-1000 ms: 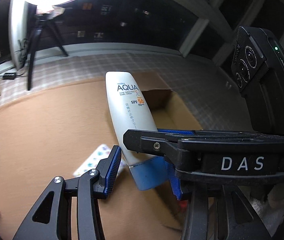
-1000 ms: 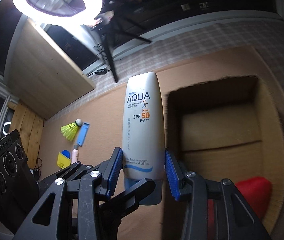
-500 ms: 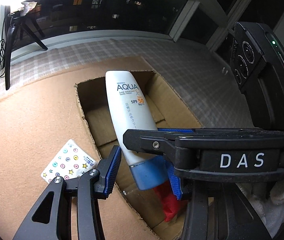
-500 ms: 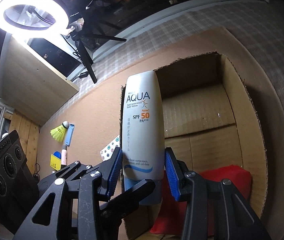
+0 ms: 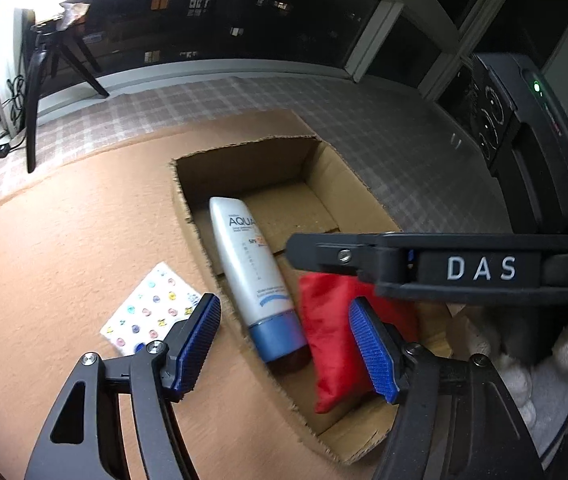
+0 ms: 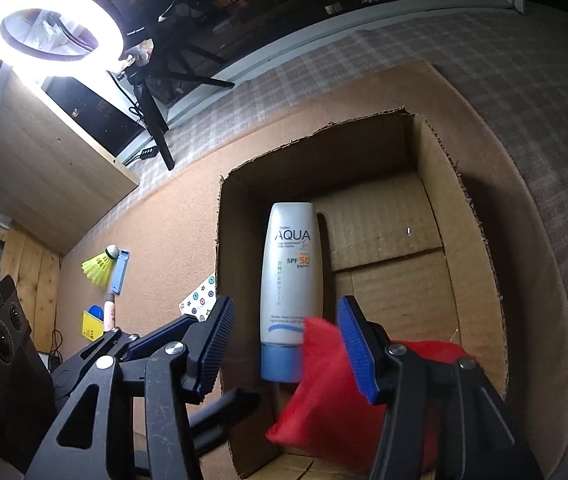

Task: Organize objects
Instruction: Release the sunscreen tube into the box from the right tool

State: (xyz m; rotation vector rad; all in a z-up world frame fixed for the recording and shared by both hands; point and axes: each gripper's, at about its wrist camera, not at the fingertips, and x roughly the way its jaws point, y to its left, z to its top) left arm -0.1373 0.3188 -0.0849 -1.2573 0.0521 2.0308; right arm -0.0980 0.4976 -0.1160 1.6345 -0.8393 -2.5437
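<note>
A white AQUA sunscreen tube with a blue cap (image 5: 252, 276) (image 6: 288, 284) lies in the open cardboard box (image 5: 336, 168) (image 6: 460, 216), along its left wall, beside a red cloth bag (image 5: 340, 344) (image 6: 336, 412). My left gripper (image 5: 288, 352) is open and empty above the tube's cap end. My right gripper (image 6: 284, 352) is open and empty above the same end; its black body (image 5: 464, 268) crosses the left wrist view.
A sticker sheet (image 5: 151, 312) (image 6: 199, 300) lies on the brown mat left of the box. A yellow shuttlecock (image 6: 99, 266), a blue case (image 6: 119, 272) and small items lie further left. A ring light on a tripod (image 6: 51, 28) stands at the back.
Both grippers held the tube over the box; the right gripper has opened and the left jaws have spread wider, and the tube has dropped into the box beside the red bag.
</note>
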